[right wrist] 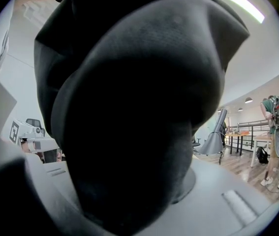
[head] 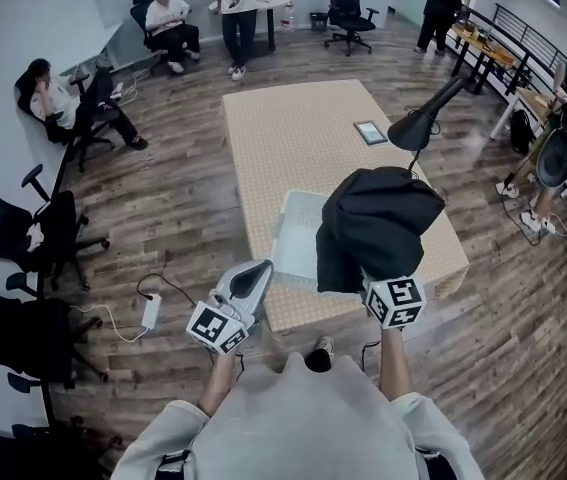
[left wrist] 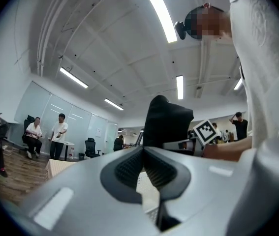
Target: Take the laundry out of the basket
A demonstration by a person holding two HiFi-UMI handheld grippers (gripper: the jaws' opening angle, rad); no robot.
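A black garment (head: 378, 223) hangs bunched in the air over the right side of the white laundry basket (head: 293, 230), which stands on the table's near end. My right gripper (head: 377, 284) is shut on the garment, and the cloth drapes over its jaws and hides them. In the right gripper view the black garment (right wrist: 134, 112) fills nearly the whole picture. My left gripper (head: 259, 272) hovers at the basket's near left corner, shut, with nothing between its pads. From the left gripper (left wrist: 143, 149) view, the garment (left wrist: 166, 122) hangs just ahead and to the right.
The beige table (head: 293, 128) carries a small tablet (head: 370, 132) at its far right, and a grey lamp (head: 423, 123) leans over that edge. Black office chairs (head: 23, 238) line the left wall. Several people sit or stand at the room's far end.
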